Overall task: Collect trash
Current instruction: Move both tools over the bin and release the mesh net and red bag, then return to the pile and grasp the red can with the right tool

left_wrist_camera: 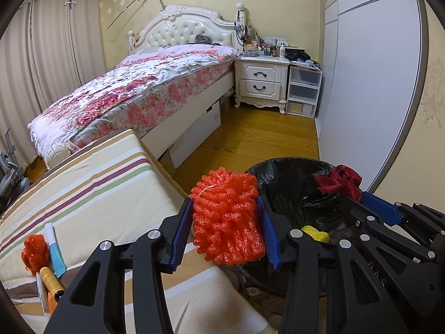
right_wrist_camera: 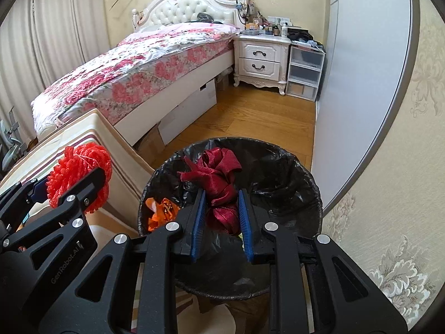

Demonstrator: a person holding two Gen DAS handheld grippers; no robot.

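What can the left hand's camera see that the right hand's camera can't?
Only the left wrist view shows the small things on the striped cushion: a gold thread spool and a pen, plus a yellow scrap in the bin.

Only the right wrist view shows orange trash inside the bin.

Both show the black-lined bin, the left gripper squeezing orange foam netting, and the right gripper squeezing a dark red ribbon.
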